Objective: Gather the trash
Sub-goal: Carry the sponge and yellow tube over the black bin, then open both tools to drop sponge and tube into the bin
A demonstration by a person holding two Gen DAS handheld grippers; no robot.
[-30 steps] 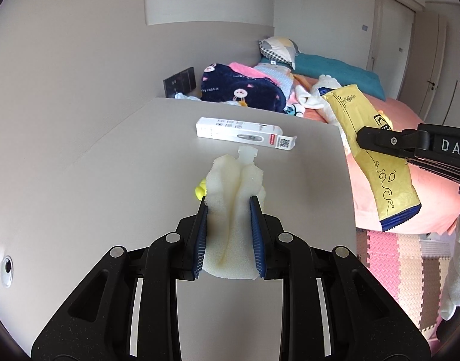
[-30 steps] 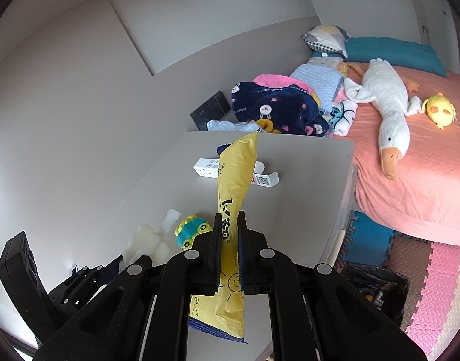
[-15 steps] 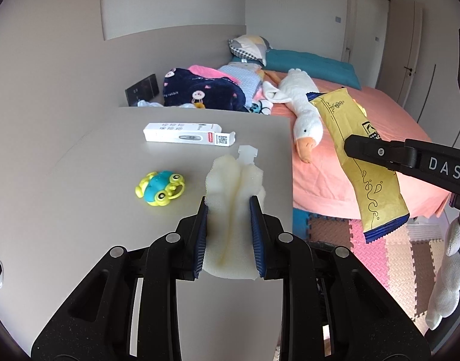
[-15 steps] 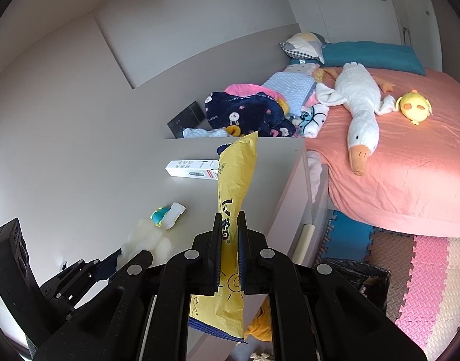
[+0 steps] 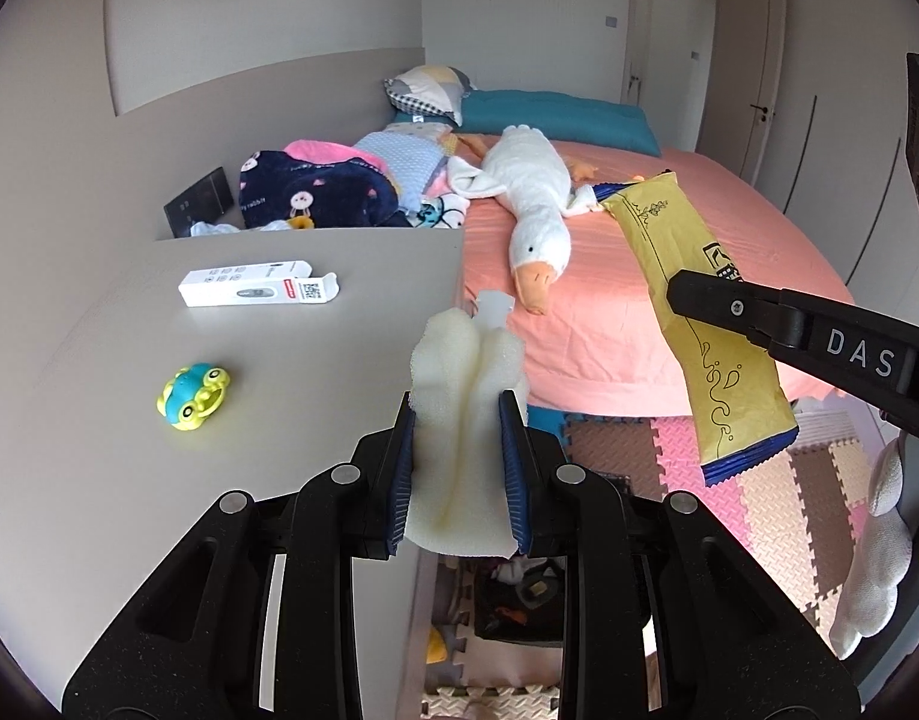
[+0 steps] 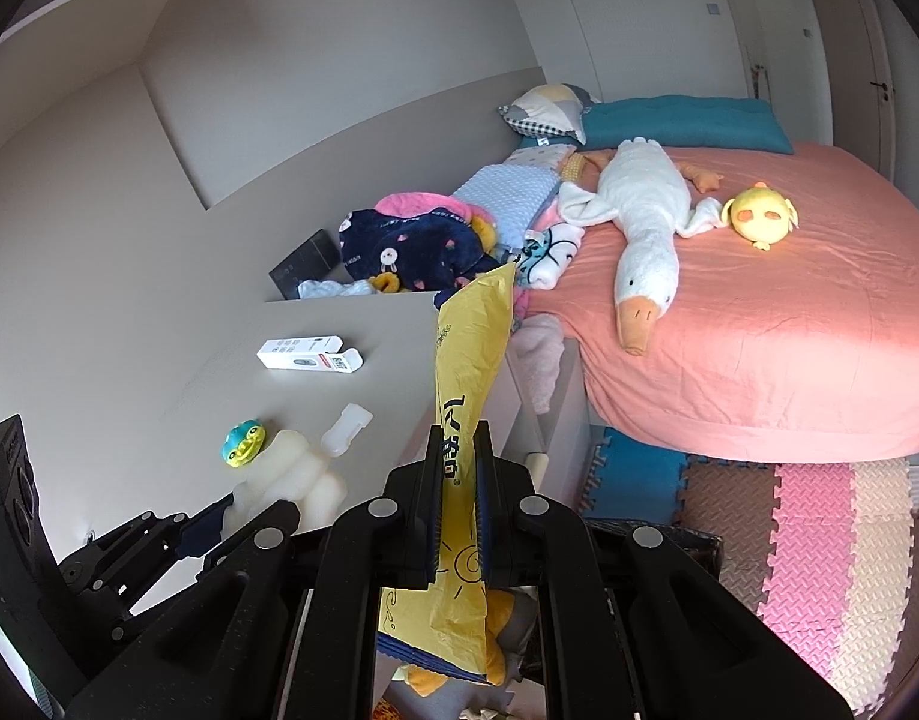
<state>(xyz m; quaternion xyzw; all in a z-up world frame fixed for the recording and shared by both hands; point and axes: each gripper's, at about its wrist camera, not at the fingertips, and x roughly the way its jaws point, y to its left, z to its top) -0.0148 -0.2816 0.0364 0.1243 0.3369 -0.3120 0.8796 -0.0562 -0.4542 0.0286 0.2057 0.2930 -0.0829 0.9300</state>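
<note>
Here, both claws are loaded: the left gripper [image 5: 459,468] is clamped on a crumpled piece of white foam packing [image 5: 468,414], the right gripper [image 6: 459,504] on a long yellow snack wrapper [image 6: 468,396], each held in the air past the edge of the grey desk [image 5: 99,330]. A dark bin [image 5: 519,606] sits on the floor below (its rim is half hidden). Best to centre each piece over that opening before letting go; foam is light and may drift or cling to the pads.
</note>
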